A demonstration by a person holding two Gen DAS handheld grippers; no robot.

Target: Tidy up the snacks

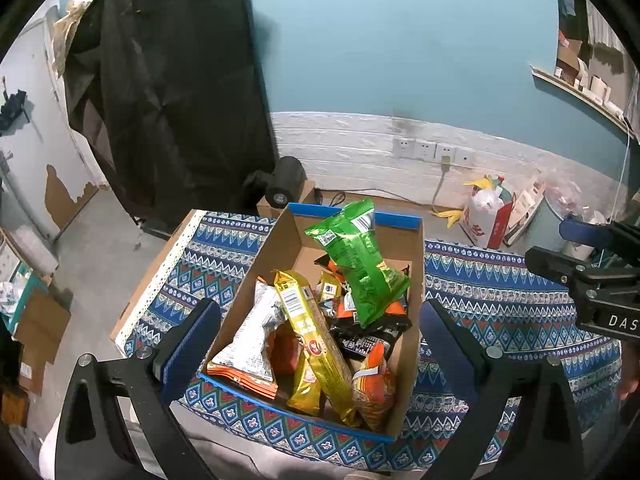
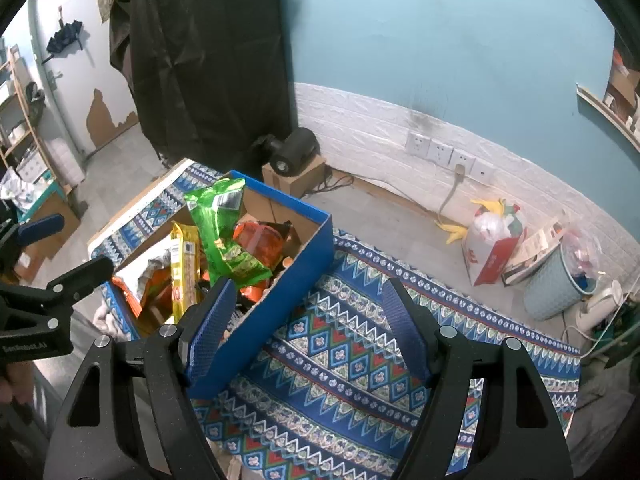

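Observation:
A blue-edged cardboard box (image 1: 416, 280) sits on a patterned cloth and holds several snack packs: a green bag (image 1: 356, 264) on top, a long yellow pack (image 1: 316, 344), a silver bag (image 1: 252, 340) and orange packs (image 1: 372, 384). My left gripper (image 1: 320, 320) is open and empty, its fingers straddling the box from above. My right gripper (image 2: 308, 308) is open and empty, over the box's right wall (image 2: 272, 320) and the cloth. The green bag (image 2: 224, 236) and yellow pack (image 2: 185, 264) also show in the right wrist view.
The patterned blue cloth (image 2: 352, 360) covers the table. A black projector (image 2: 294, 152) on a carton stands behind. A red-white bag (image 2: 492, 240) and a grey bin (image 2: 560, 280) stand on the floor at the right. A dark cloth (image 1: 172, 80) hangs at the back.

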